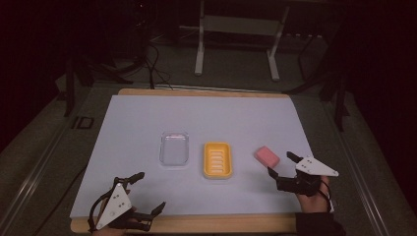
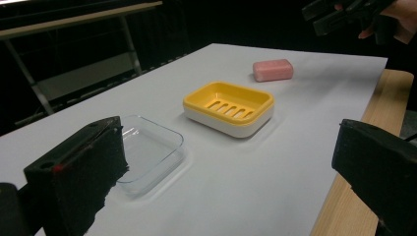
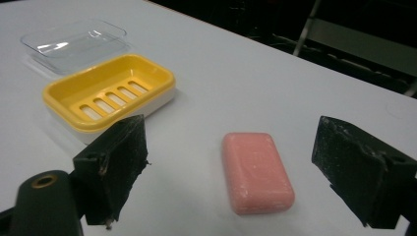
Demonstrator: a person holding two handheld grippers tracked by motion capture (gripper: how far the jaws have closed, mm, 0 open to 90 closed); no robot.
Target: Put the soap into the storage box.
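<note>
A pink soap bar (image 1: 267, 156) (image 3: 256, 171) (image 2: 273, 70) lies flat on the white sheet at the right. My right gripper (image 1: 281, 164) (image 3: 236, 172) is open just behind it, and the bar lies between its jaws, untouched. A yellow soap dish (image 1: 217, 160) (image 2: 228, 106) (image 3: 109, 93) with a slotted tray sits in the middle. Left of it rests a clear plastic lid (image 1: 174, 148) (image 2: 147, 152) (image 3: 74, 44). My left gripper (image 1: 151, 192) (image 2: 226, 162) stands open near the front left corner, nothing between its jaws.
The white sheet (image 1: 206, 123) covers a wooden table (image 1: 196, 223) whose edge shows at the front. A metal frame stand (image 1: 236, 39) stands on the dark floor beyond the table. Cables (image 1: 152, 64) trail at the back left.
</note>
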